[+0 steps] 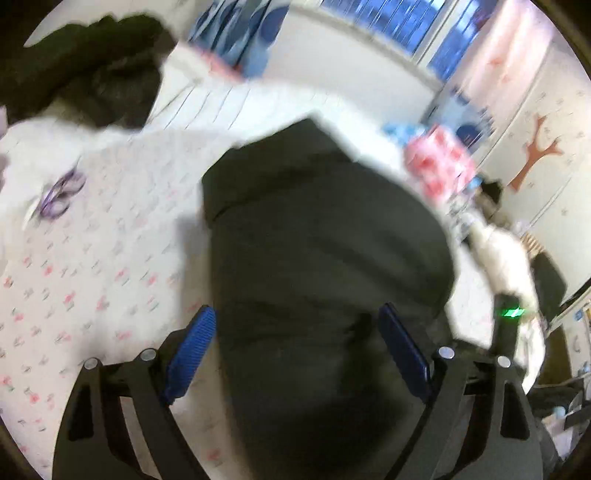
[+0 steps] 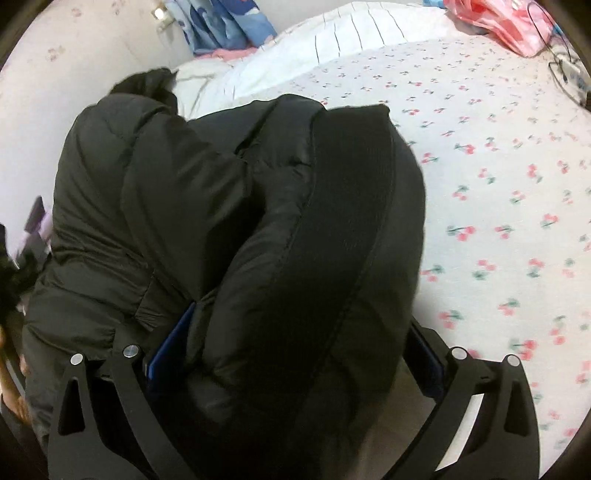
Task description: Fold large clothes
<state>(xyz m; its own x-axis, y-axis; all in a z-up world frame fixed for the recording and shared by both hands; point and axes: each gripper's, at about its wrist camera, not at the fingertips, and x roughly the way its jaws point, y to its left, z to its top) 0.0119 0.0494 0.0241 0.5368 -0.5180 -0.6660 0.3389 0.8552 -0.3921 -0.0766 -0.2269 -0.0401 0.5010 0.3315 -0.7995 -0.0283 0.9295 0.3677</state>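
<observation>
A black puffy jacket (image 2: pixel 229 206), bundled into a thick roll, lies across the cherry-print bed sheet (image 2: pixel 498 192). My right gripper (image 2: pixel 303 317) is shut on it with jaws wide; the left blue pad (image 2: pixel 171 343) is buried in a fold and the right one is mostly hidden behind the bulk. In the left wrist view the same jacket (image 1: pixel 325 236) fills the space between my left gripper's (image 1: pixel 297 314) blue pads (image 1: pixel 190 354), and they clamp it at a wide spread. A white sleeve (image 1: pixel 498 254) over a green light (image 1: pixel 511 313) shows at that jacket's right edge.
More dark clothes (image 1: pixel 85 66) are heaped at the bed's far left. A small purple item (image 1: pixel 61 194) lies on the sheet. A pink bag (image 2: pixel 498 26), a cable (image 2: pixel 561 66), a striped white duvet (image 2: pixel 369 33) and blue patterned fabric (image 2: pixel 225 26) sit along the bed's far side.
</observation>
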